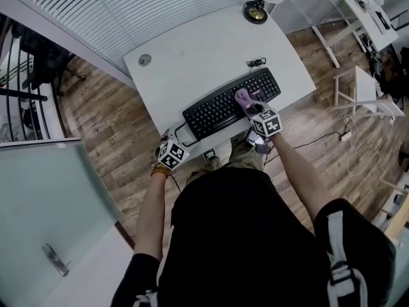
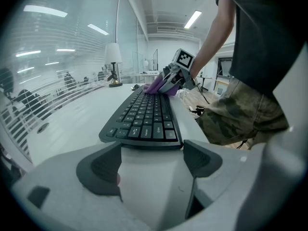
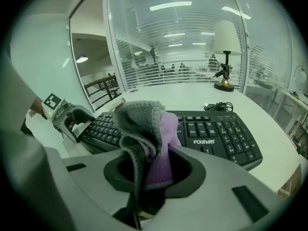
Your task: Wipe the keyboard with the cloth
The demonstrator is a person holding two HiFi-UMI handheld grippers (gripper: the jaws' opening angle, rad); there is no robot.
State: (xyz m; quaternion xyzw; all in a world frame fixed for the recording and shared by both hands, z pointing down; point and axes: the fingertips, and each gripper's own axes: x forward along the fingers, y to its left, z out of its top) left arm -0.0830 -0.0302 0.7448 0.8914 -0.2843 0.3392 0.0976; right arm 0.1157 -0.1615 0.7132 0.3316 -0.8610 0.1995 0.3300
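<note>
A black keyboard (image 1: pixel 231 102) lies slantwise near the front edge of the white desk (image 1: pixel 192 56). My right gripper (image 1: pixel 254 110) is shut on a purple and grey cloth (image 1: pixel 243 98), which rests on the keys toward the keyboard's right part. In the right gripper view the cloth (image 3: pixel 147 138) bunches up between the jaws, hiding part of the keyboard (image 3: pixel 216 134). My left gripper (image 1: pixel 167 141) stands open at the desk's front corner, just off the keyboard's left end. Nothing is between its jaws in the left gripper view, where the keyboard (image 2: pixel 144 119) stretches away toward the right gripper (image 2: pixel 169 84).
A lamp with a brass base (image 1: pixel 255 11) stands at the desk's far right, and a coiled black cable (image 1: pixel 255 62) lies behind the keyboard. A round cable hole (image 1: pixel 145 60) sits at the far left. A glass partition (image 3: pixel 168 37) borders the desk's far side.
</note>
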